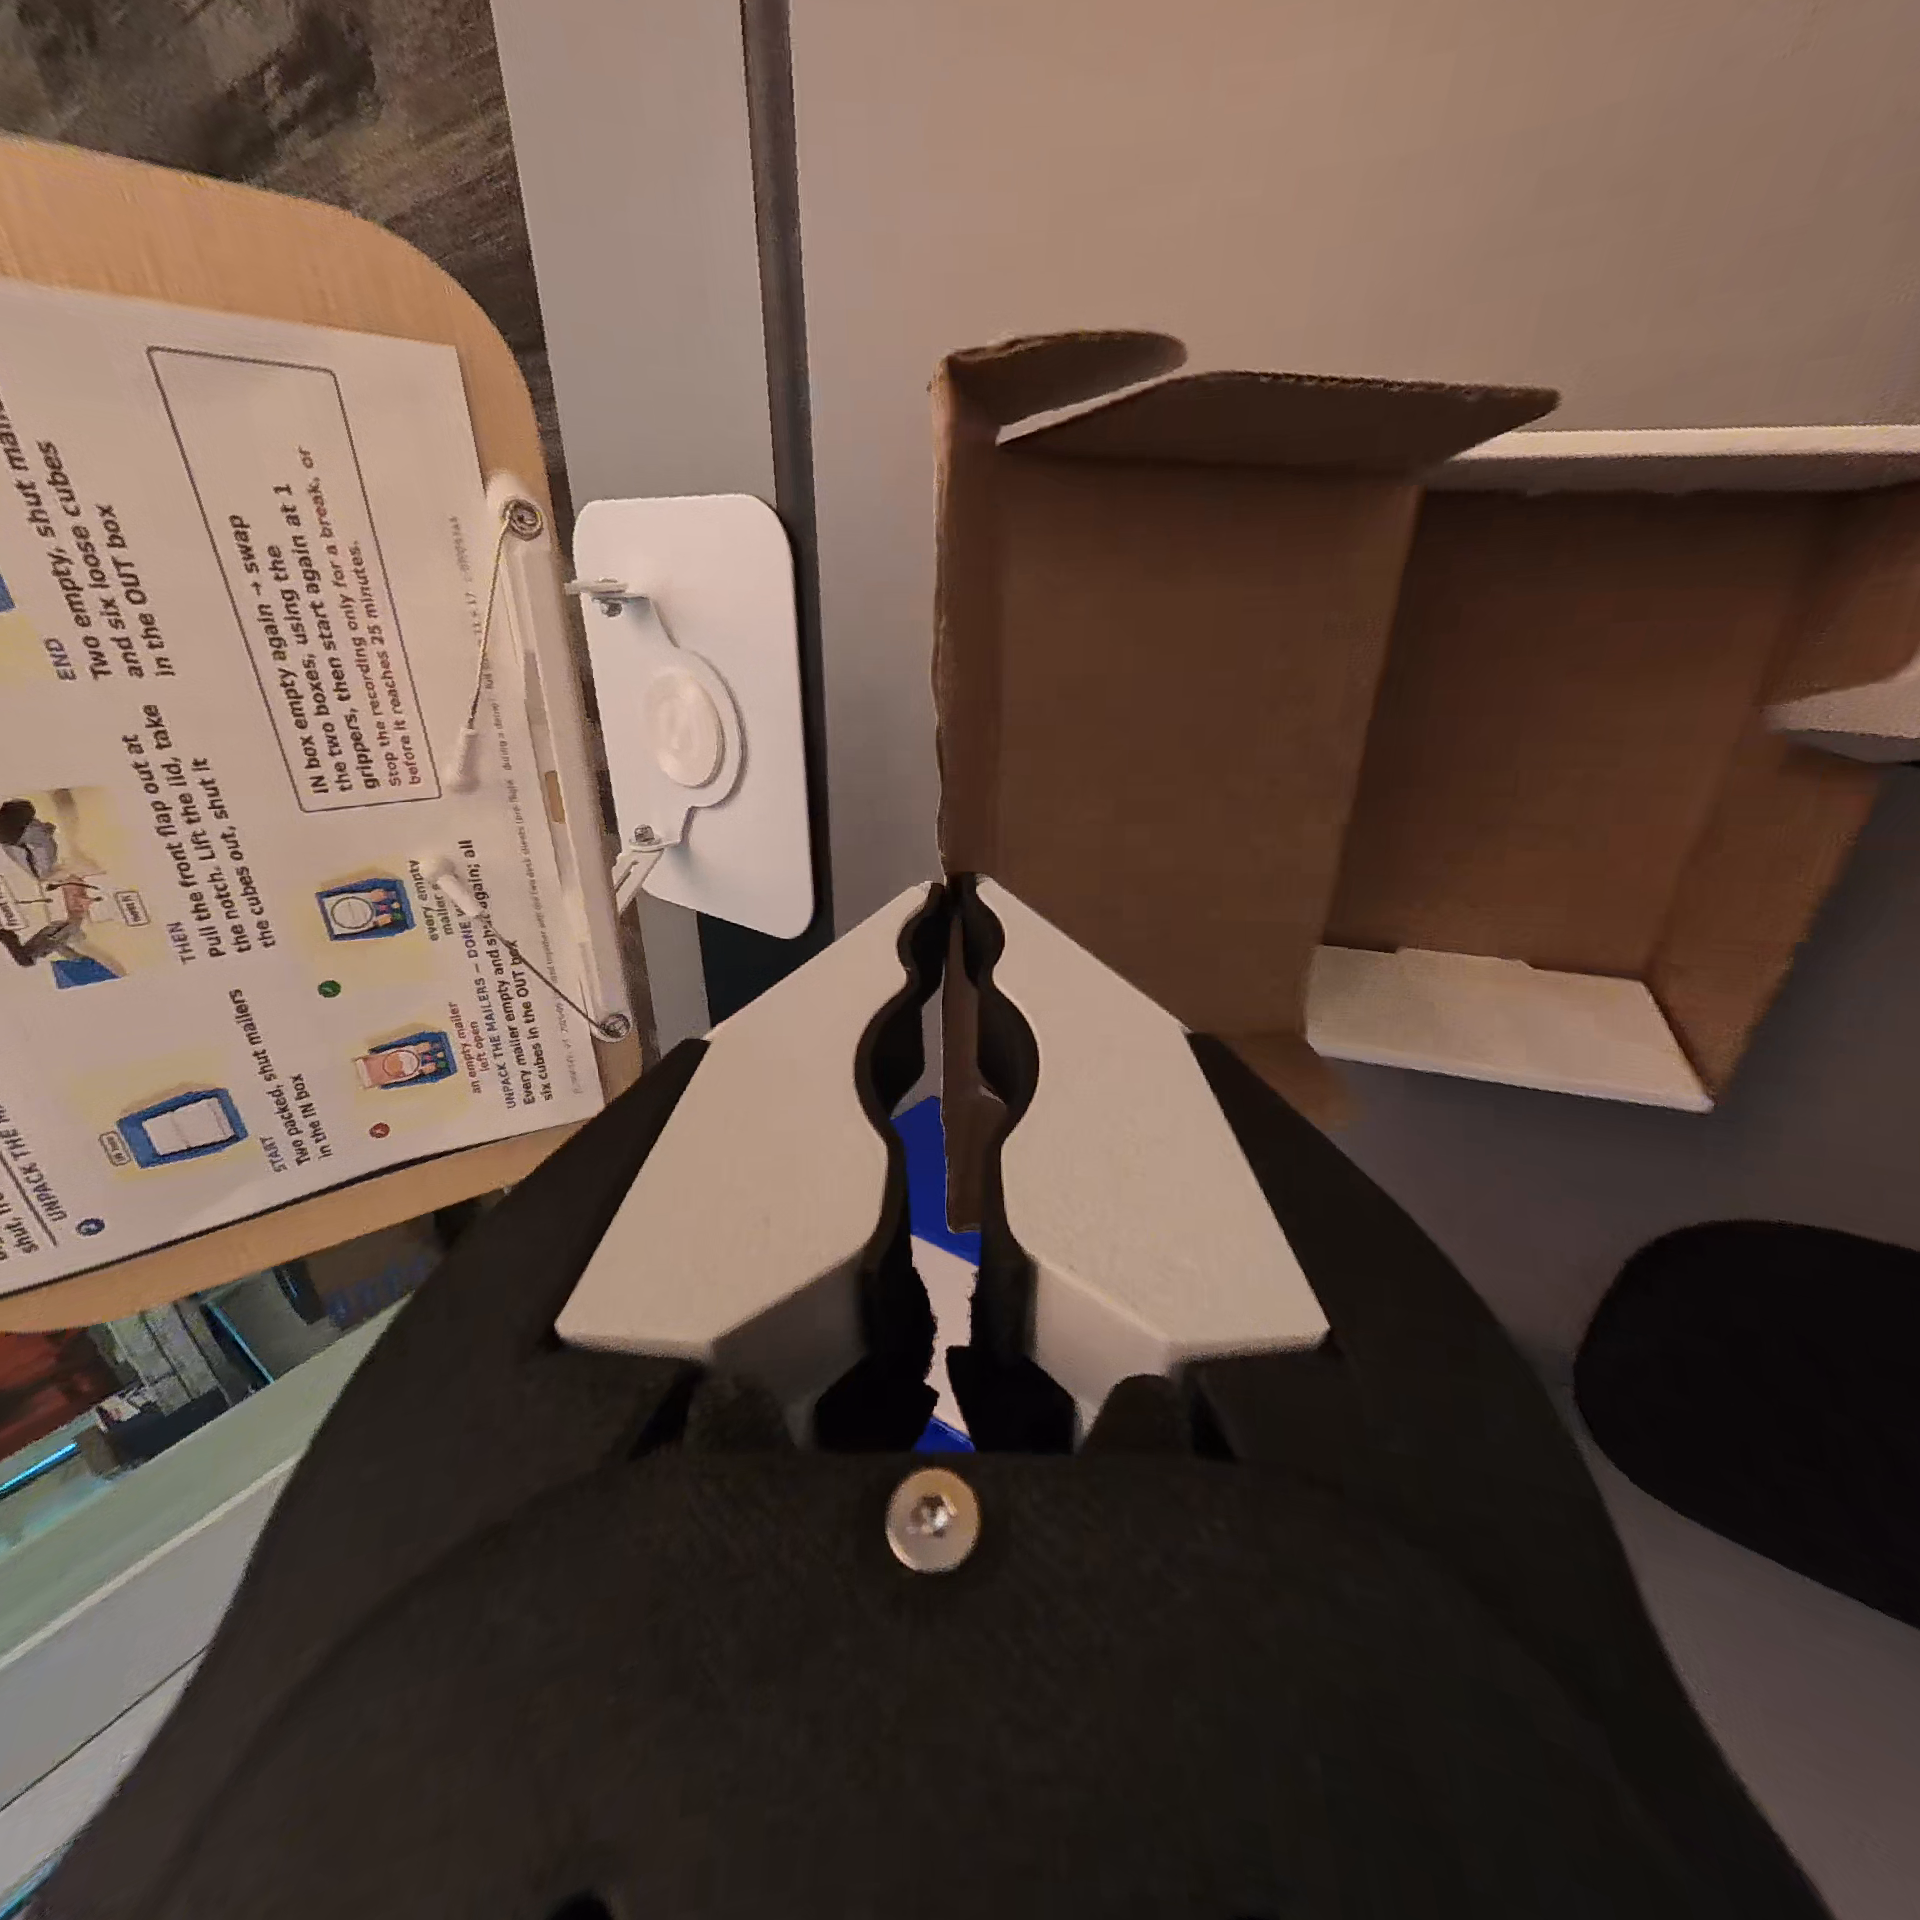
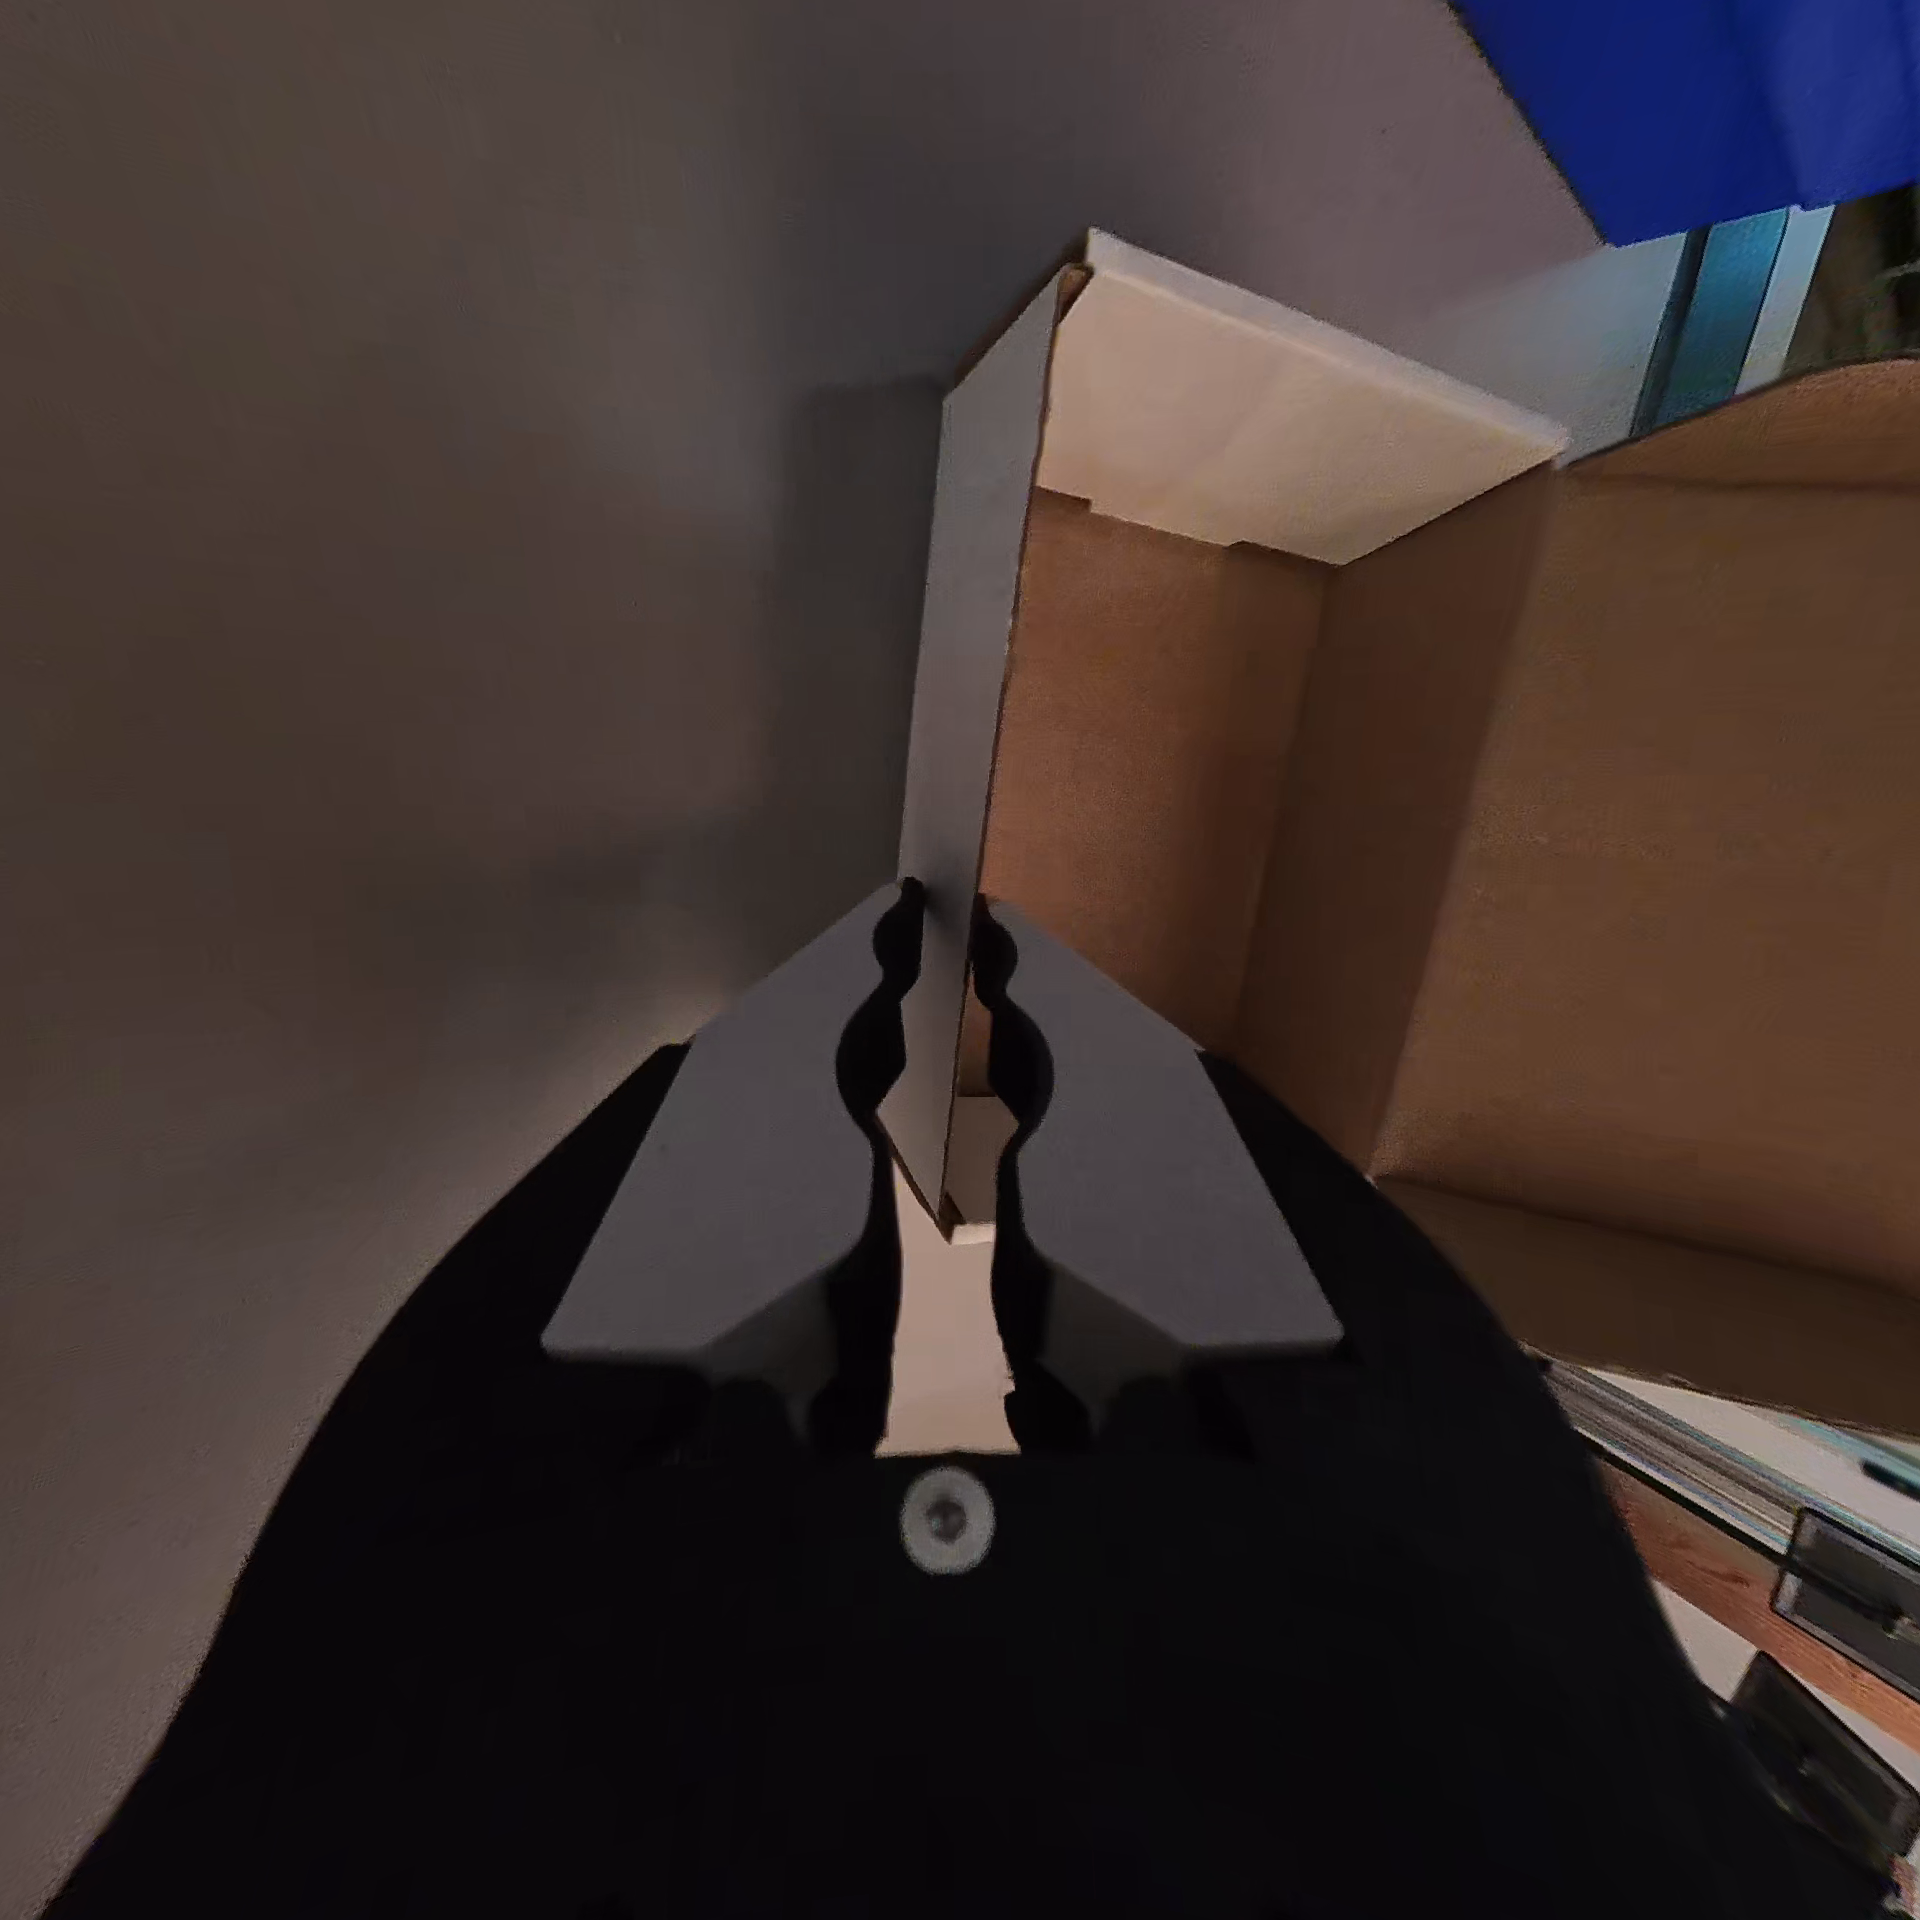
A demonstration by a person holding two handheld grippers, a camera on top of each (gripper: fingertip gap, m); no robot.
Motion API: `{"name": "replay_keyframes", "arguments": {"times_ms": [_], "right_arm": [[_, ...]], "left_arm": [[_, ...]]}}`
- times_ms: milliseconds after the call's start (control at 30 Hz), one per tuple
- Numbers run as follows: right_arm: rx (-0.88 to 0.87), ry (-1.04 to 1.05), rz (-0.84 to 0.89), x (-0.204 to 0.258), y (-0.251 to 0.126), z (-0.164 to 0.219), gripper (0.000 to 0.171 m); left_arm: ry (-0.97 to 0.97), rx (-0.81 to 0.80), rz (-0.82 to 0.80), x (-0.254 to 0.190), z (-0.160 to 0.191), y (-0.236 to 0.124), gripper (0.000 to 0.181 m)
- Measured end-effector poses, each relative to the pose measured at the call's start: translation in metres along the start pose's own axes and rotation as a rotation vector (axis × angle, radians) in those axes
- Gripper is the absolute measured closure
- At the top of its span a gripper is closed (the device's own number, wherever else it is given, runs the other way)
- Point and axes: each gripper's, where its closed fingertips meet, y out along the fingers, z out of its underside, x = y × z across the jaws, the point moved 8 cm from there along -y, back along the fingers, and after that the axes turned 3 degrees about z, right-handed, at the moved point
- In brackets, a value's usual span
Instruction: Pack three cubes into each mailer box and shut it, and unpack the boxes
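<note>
An open mailer box [image 1: 1507, 727], brown inside and white outside, lies on the grey table and holds no cubes that I can see. My left gripper [image 1: 954, 883] is shut on the edge of the box's upright brown lid panel [image 1: 1143, 675]. In the right wrist view, my right gripper [image 2: 943, 891] is shut on the box's white side wall [image 2: 966, 665], with the brown box inside [image 2: 1143, 779] to the right. No cubes are in view.
A wooden clipboard [image 1: 260, 727] bearing a printed instruction sheet stands at the left, next to a white wall bracket [image 1: 707, 707]. A black rounded object [image 1: 1766, 1403] lies at the right. A blue bin [image 2: 1714, 104] shows at the top right of the right wrist view. About 20 centimeters separates my left fingertips from my right.
</note>
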Motion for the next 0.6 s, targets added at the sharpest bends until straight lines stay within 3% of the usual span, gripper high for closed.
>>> {"name": "replay_keyframes", "arguments": {"times_ms": [400, 600], "right_arm": [[0.014, 0.015, 0.02, -0.002, 0.0, 0.001, 0.157], [0.008, 0.025, 0.011, -0.002, 0.0, 0.001, 0.157]], "left_arm": [[0.004, 0.058, 0.003, 0.002, 0.005, 0.09, 0.18], [-0.014, 0.07, 0.032, -0.001, 0.007, 0.113, 0.179]]}}
